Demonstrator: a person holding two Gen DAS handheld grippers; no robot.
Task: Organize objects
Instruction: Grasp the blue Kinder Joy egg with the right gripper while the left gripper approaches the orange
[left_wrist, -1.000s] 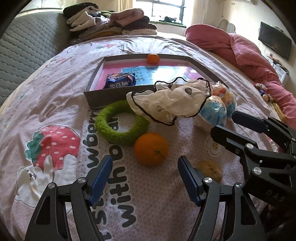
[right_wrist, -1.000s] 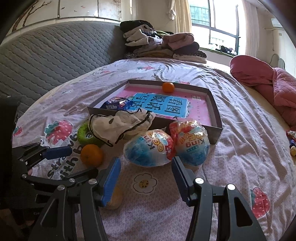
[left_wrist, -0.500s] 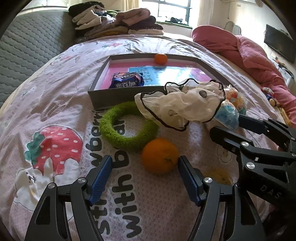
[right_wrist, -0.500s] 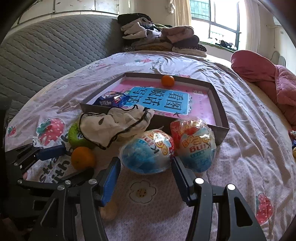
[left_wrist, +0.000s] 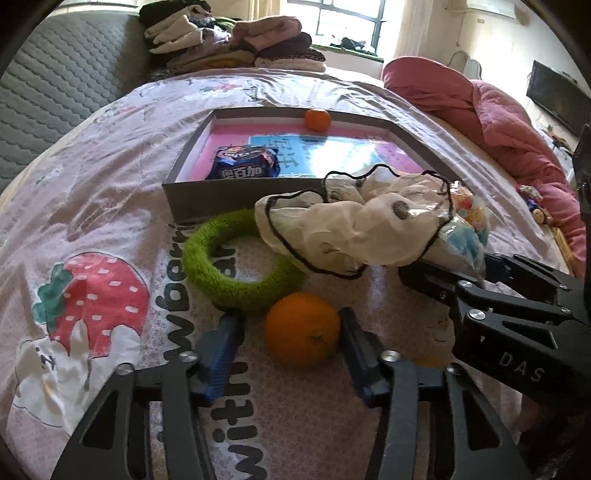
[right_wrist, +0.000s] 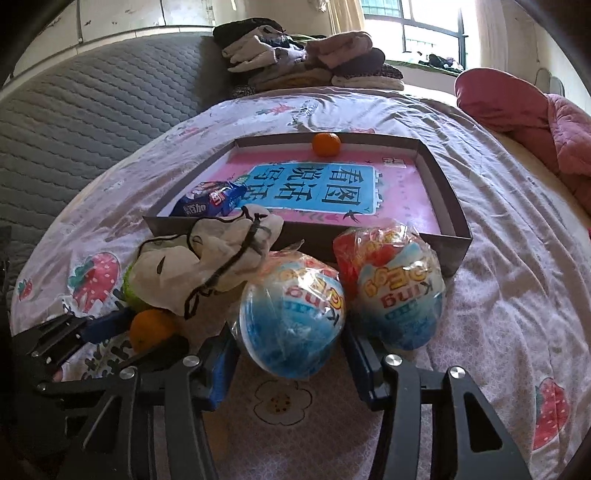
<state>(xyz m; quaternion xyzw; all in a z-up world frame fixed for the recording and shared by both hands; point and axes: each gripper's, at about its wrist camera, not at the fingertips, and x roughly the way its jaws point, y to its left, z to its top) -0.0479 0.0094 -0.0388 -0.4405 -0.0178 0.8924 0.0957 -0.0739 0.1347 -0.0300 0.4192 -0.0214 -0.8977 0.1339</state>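
An orange (left_wrist: 302, 334) lies on the bedspread between the blue pads of my open left gripper (left_wrist: 290, 332); the right pad touches or nearly touches it. It also shows in the right wrist view (right_wrist: 151, 328). My open right gripper (right_wrist: 288, 354) straddles a blue wrapped toy egg (right_wrist: 291, 321); a second wrapped egg (right_wrist: 395, 291) lies to its right. A green fuzzy ring (left_wrist: 236, 266) and a white cloth with black trim (left_wrist: 354, 229) lie in front of a shallow grey box (left_wrist: 207, 201). The box holds a small orange (left_wrist: 317, 119) and a blue snack packet (left_wrist: 243, 168).
Folded clothes (left_wrist: 236, 44) are stacked at the head of the bed. A pink quilt (left_wrist: 491, 110) is bunched on the right. A grey padded headboard (right_wrist: 92, 107) runs along the left. A small yellowish thing on the bedspread (left_wrist: 428, 360) is mostly hidden by my grippers.
Both grippers have moved forward. The orange now sits between the left gripper's pads, and the blue egg sits between the right gripper's pads. Both grippers stay open.
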